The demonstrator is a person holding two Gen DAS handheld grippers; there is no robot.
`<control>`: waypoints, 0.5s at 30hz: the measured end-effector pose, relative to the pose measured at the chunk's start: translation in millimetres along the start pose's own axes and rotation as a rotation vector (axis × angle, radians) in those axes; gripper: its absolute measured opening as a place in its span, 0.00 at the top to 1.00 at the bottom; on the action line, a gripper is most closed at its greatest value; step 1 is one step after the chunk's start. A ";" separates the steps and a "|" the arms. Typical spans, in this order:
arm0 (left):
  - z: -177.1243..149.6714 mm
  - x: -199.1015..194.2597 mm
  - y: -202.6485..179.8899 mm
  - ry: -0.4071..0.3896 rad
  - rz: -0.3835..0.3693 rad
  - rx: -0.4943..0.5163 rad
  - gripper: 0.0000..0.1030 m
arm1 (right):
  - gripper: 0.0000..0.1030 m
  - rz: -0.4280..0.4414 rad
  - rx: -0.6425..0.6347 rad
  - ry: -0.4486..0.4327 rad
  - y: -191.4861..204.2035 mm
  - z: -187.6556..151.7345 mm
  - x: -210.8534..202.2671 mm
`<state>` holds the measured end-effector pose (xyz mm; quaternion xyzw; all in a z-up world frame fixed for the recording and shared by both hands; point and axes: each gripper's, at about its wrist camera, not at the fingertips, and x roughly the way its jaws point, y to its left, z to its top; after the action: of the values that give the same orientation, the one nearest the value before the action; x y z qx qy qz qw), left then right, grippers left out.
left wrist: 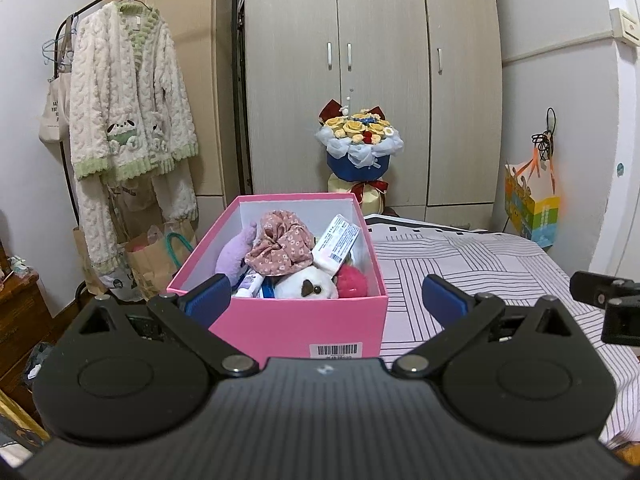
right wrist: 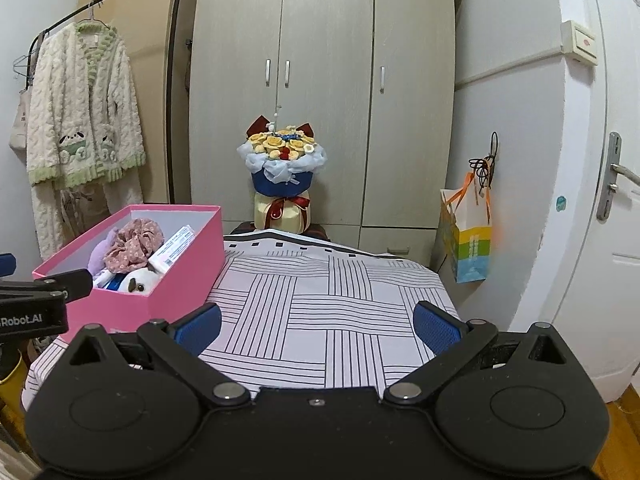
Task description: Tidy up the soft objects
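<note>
A pink box (left wrist: 304,328) stands on the striped bed, also in the right wrist view (right wrist: 180,280) at the left. It holds a floral pink cloth (left wrist: 280,246), a purple plush (left wrist: 232,258), a white plush (left wrist: 306,286), a red fuzzy thing (left wrist: 352,282) and a white packet (left wrist: 338,242). My left gripper (left wrist: 326,298) is open and empty, just in front of the box. My right gripper (right wrist: 318,326) is open and empty over the bedsheet (right wrist: 332,312), to the right of the box.
A flower bouquet (left wrist: 360,148) stands behind the bed before the wardrobe (left wrist: 372,60). A fluffy robe (left wrist: 128,132) hangs on a rack at left, with paper bags (left wrist: 156,256) below. A colourful gift bag (right wrist: 466,236) hangs at right by a white door (right wrist: 592,200).
</note>
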<state>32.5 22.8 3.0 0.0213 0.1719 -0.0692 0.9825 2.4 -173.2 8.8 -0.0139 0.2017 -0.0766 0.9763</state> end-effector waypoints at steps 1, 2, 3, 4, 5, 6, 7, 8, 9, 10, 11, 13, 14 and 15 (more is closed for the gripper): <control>-0.4 0.0 -0.3 0.002 0.002 0.001 0.00 | 0.00 0.003 0.000 0.000 0.6 0.0 -0.4; -0.6 -0.3 -0.6 0.003 0.003 0.002 0.00 | 0.00 0.005 -0.001 0.000 1.1 0.0 -0.9; -0.4 -0.3 -0.8 0.004 0.003 0.002 0.00 | 0.00 0.007 -0.001 -0.001 1.7 -0.2 -1.6; -0.6 -0.6 -0.9 0.004 0.004 0.003 0.00 | 0.00 0.008 -0.002 -0.003 2.2 -0.2 -2.0; -0.8 -0.9 -0.8 0.004 0.005 0.005 0.00 | 0.00 0.009 -0.003 -0.004 2.5 -0.2 -2.3; -1.0 -1.8 -0.8 0.003 0.006 0.005 0.00 | 0.00 0.008 -0.005 -0.006 3.2 -0.5 -3.1; -1.0 -2.7 -0.4 0.003 0.006 0.004 0.00 | 0.00 0.007 -0.006 -0.007 4.0 -0.7 -3.4; -1.1 -3.6 0.6 0.002 0.004 0.003 0.00 | 0.00 0.008 -0.005 -0.006 3.8 -0.7 -3.3; -1.1 -4.4 1.0 0.001 0.003 0.002 0.00 | 0.00 0.009 -0.003 -0.005 3.6 -0.7 -3.1; -0.8 -4.3 0.6 0.000 0.005 0.004 0.00 | 0.00 0.010 0.002 -0.002 3.9 -0.9 -3.7; -1.2 -5.4 0.6 -0.001 0.005 0.004 0.00 | 0.00 0.010 0.005 0.001 3.7 -1.4 -4.8; -1.0 -6.1 1.0 0.002 0.003 0.006 0.00 | 0.00 0.013 0.011 0.005 2.8 -2.0 -6.5; -1.6 -6.1 0.0 0.002 0.004 0.002 0.00 | 0.00 0.013 0.013 0.008 3.0 -2.0 -7.2; -1.7 -6.3 0.5 0.005 0.001 0.001 0.00 | 0.00 0.013 0.015 0.010 3.1 -1.9 -8.0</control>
<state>26.2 24.3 3.5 0.0218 0.1742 -0.0687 0.9821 -5.2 -168.8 10.0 -0.0049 0.2061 -0.0717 0.9759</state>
